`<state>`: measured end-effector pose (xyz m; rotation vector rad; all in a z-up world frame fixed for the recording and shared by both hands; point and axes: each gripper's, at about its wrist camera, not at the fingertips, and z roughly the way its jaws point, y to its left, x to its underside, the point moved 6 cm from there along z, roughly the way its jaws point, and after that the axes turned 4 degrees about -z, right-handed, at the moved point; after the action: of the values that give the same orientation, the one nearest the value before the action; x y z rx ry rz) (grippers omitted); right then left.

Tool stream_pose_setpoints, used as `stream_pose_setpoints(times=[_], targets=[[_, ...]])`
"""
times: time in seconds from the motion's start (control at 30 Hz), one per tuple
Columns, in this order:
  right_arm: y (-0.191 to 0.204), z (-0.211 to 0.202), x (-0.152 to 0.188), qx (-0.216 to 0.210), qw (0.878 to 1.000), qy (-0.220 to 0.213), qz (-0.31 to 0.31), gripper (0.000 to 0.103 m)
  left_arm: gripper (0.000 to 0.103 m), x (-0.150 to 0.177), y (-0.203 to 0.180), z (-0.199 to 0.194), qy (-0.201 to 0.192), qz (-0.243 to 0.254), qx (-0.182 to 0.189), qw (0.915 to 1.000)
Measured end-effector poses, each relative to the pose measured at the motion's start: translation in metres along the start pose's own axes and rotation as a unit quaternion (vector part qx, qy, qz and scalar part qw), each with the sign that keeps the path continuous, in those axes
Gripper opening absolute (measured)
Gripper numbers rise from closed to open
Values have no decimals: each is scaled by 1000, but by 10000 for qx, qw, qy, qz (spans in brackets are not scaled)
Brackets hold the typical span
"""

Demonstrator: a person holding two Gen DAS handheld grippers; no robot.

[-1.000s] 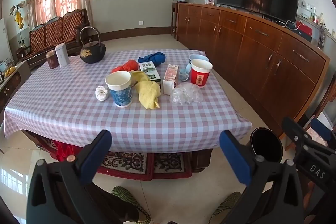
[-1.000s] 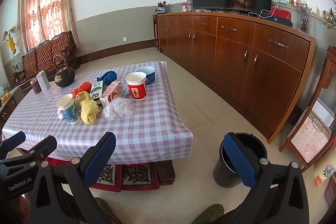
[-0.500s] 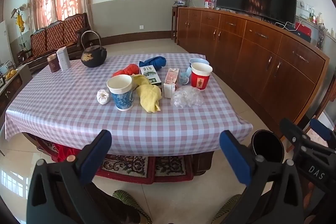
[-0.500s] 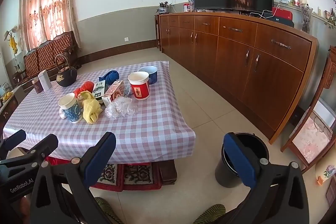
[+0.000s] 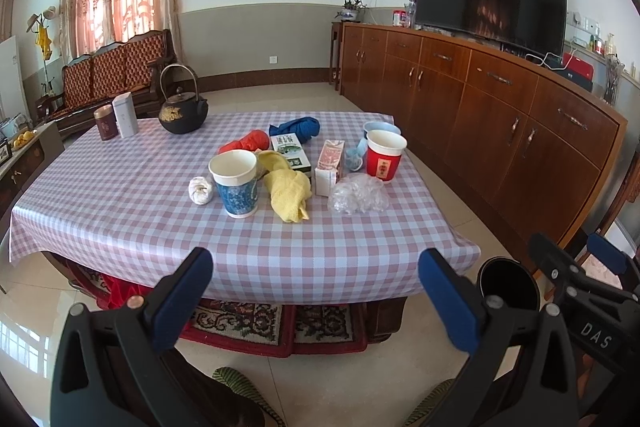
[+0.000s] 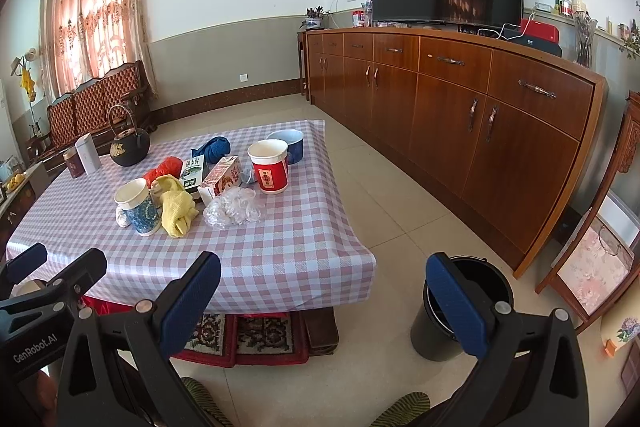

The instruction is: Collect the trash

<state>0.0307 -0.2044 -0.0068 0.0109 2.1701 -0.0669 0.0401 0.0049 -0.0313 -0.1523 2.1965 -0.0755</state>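
So I'm standing off the near edge of the checkered table (image 5: 132, 211) with both tools up and nothing in either one. I'm holding the left gripper (image 5: 316, 291) with its jaws spread wide, and the right gripper (image 6: 324, 291) just as wide, both hanging short of the tablecloth and touching nothing.

The trash is sitting in a cluster past the middle of the table, ahead of me and above both grippers in the views. I'm eyeing the crumpled clear plastic (image 5: 358, 194) as the first grab, since it's lying at the near right of the pile, just in front of the small carton (image 5: 331, 167) and the red paper cup (image 5: 385, 155). The blue patterned cup (image 5: 235, 183) and the little white wad (image 5: 201, 190) are sitting further left, with the yellow cloth (image 5: 289, 190) between the two groups.

The thing I'm working around: the black bin (image 6: 464, 311) is on the floor off the table's right corner, right by my right gripper. So I'm figuring the right hand is the nearer one for both the plastic and the drop. The plastic has no real long axis, it's just a loose lump, so I'm thinking I come at it straight forward and pinch across.
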Motion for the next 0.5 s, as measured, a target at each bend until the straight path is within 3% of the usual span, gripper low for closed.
stream_pose_setpoints(times=[0.5], targets=[[0,1,1,-30,10000,29,19,103,103,1,2,2,20,-15,-31,10000]])
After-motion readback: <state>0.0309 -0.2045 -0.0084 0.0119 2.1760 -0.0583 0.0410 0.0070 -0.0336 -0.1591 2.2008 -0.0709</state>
